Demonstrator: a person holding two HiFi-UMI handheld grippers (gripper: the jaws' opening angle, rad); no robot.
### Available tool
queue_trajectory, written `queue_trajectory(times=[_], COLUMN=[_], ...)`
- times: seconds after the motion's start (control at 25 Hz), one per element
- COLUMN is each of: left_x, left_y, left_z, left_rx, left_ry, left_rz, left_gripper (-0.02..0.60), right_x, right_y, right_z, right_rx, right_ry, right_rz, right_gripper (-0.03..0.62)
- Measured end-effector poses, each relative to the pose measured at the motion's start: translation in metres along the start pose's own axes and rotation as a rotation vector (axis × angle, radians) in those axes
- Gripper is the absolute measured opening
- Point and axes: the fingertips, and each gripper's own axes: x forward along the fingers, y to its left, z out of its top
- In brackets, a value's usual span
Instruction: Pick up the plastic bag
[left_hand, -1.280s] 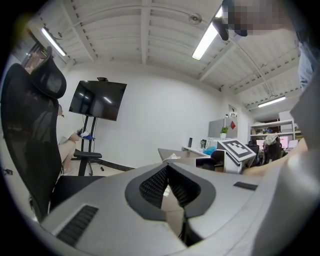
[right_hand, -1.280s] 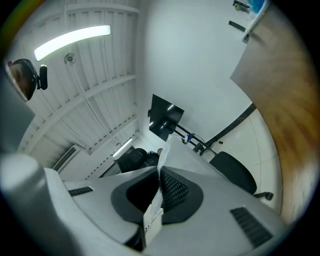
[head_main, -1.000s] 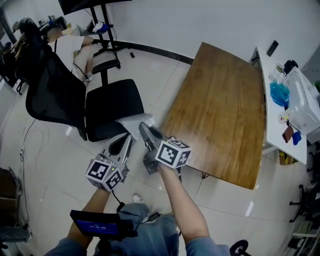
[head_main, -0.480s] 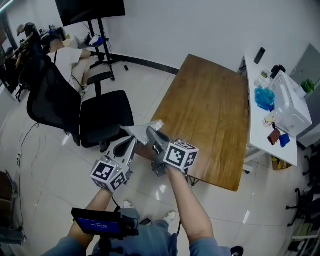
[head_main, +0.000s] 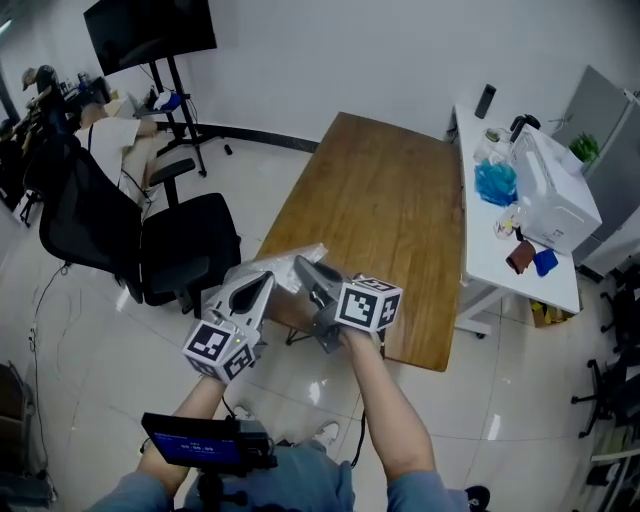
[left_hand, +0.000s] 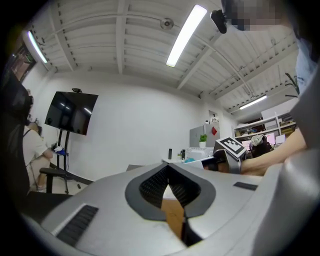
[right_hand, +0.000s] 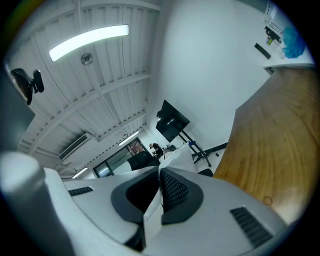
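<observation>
Over the last second the scene swung under the head camera; the plastic bag, which had hung over the seat edge of the black office chair, now sat in the air just in front of the near corner of the wooden table; the chair had slid away to the left, and more of the white desk showed at the right.

The two grippers had kept their pairing, close beside each other at chest height; the right gripper had its jaws pressed together on a pale fold of the bag, the film running between the pads and out past the tips in the right gripper view; the left gripper had its jaw tips met, with only table and desk showing through the small gap between the pads, so no film could be made out in its grasp; in the head view the bag lay at its tip, though contact could not be told.

Judged from this, the pick-up was already done; the bag was clear of every surface and was being carried toward the table on the right gripper's pinch alone.
</observation>
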Motion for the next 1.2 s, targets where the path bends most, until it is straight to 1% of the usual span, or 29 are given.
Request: queue_trajectory(times=[0.36, 0.56, 0.72, 1.04, 1.2], left_x=[0.021, 0.031, 0.042, 0.072, 0.089], left_y=[-0.043, -0.067, -0.085, -0.123, -0.145], left_z=[-0.006, -0.010, -0.013, -0.024, -0.023], left_rx=[0.018, 0.037, 0.043, 0.044, 0.054], left_ry=[0.005, 0.037, 0.046, 0.069, 0.067], left_rz=[-0.025, -0.042, -0.064, -0.119, -0.162], left_gripper=[0.015, 0.015, 0.014, 0.014, 0.015], right_x=[-0.054, -0.087, -0.115, -0.177, -0.203], right_y=[-0.026, -0.042, -0.056, -0.093, -0.104], right_z=[0.010, 0.019, 0.024, 0.028, 0.033], right_rx=[-0.007, -0.011, -0.010, 0.010, 0.021], right_ry=[0.007, -0.006, -0.018, -0.035, -0.056], right_rz=[-0.029, -0.046, -0.069, -0.149, -0.168], right_gripper=[0.007, 0.007, 0.006, 0.006, 0.005])
